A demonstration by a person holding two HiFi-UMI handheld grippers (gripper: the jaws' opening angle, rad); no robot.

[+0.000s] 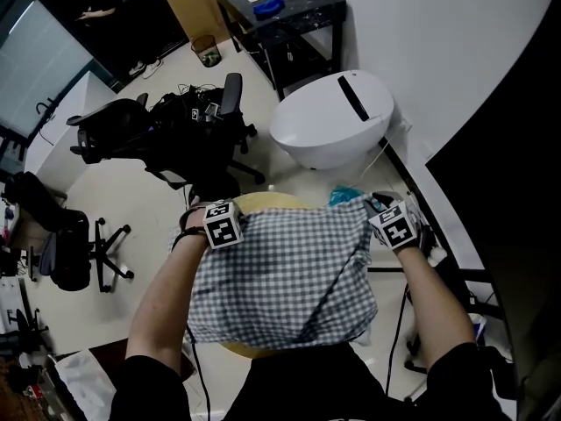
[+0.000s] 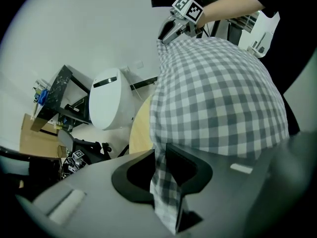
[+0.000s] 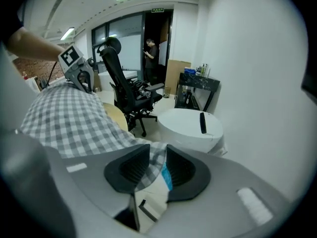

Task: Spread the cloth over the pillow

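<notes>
Over the round yellow pillow [image 1: 263, 202], the grey-checked cloth [image 1: 289, 279] sits loose in the parted left gripper [image 2: 159, 155] and right gripper [image 3: 154, 155], so any snag on withdrawal could drag it askew!

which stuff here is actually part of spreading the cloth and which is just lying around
In the job: cloth; pillow under it; left gripper and right gripper, each with cloth between its jaws.
Just about: office chair; white pod; black table; bin.
</notes>
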